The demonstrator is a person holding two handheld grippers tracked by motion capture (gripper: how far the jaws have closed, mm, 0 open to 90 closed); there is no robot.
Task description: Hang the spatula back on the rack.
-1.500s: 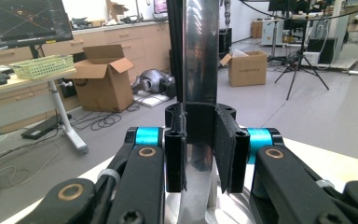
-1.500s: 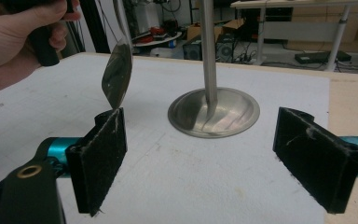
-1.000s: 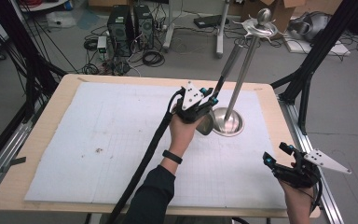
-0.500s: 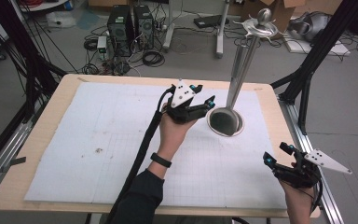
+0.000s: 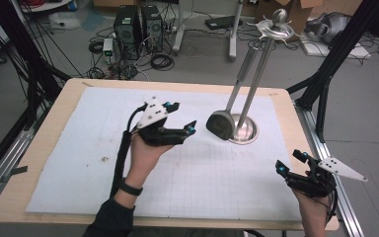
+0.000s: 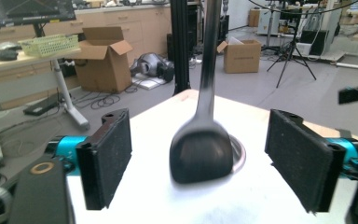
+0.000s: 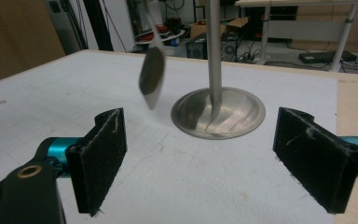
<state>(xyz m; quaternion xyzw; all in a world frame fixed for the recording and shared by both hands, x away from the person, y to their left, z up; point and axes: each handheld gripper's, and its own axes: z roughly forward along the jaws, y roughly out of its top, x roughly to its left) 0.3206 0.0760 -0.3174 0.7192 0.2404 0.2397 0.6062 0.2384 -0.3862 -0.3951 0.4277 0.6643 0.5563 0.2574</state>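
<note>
Left gripper (image 5: 183, 118) has backed off left from the hanging ladle (image 5: 221, 126), now free and blurred, likely swinging beside the steel stand base (image 5: 244, 132), jaws wide and empty; right gripper (image 5: 290, 164) unmoved at the table's near right edge, also wide and empty, so probably release done.

one hanging spatula (image 5: 221, 124), one metal stand (image 5: 244, 130), two grippers

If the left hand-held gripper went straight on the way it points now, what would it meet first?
Most likely the dark head of the hanging ladle, which sits dead ahead between the open jaws of the left hand-held gripper. The stand's round metal base lies just behind it.
</note>
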